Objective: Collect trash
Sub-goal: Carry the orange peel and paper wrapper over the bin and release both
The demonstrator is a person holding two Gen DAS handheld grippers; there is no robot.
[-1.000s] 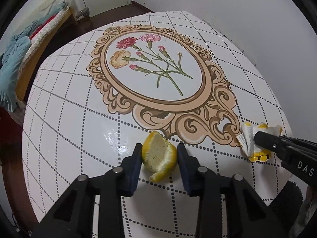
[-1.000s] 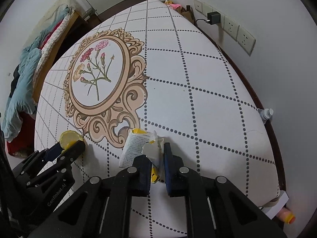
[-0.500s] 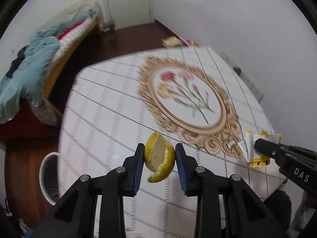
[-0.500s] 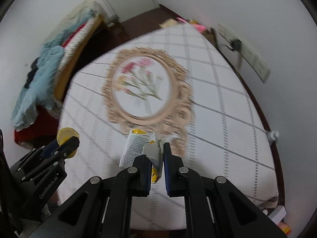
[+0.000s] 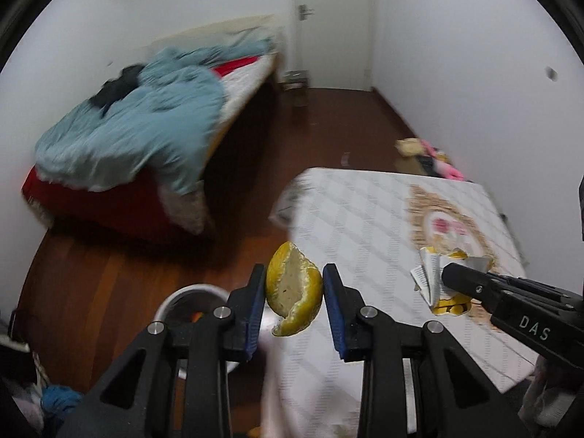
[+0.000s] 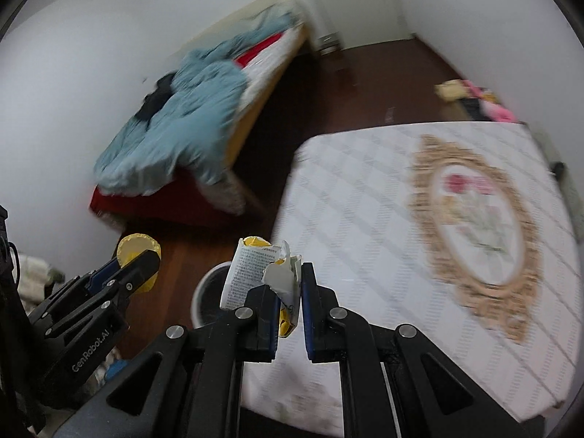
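My left gripper (image 5: 294, 284) is shut on a yellow citrus peel (image 5: 292, 292) and holds it in the air beside the table's left edge, above the floor. My right gripper (image 6: 288, 292) is shut on a crumpled white and yellow wrapper (image 6: 255, 273), also lifted off the table. A white trash bin (image 5: 182, 303) stands on the floor below and to the left of the peel; it also shows in the right wrist view (image 6: 210, 292). The right gripper with the wrapper shows in the left wrist view (image 5: 443, 281). The left gripper with the peel shows in the right wrist view (image 6: 138, 259).
A table with a white dotted cloth and a floral medallion (image 6: 365, 219) is at the right. A bed with a blue blanket (image 5: 146, 127) stands at the left across a dark wood floor (image 5: 91, 284). Clutter (image 5: 430, 153) lies by the far wall.
Both grippers have lifted their trash off the table and swung left. The views now look past the table's edge at the floor, the bed and the bin.
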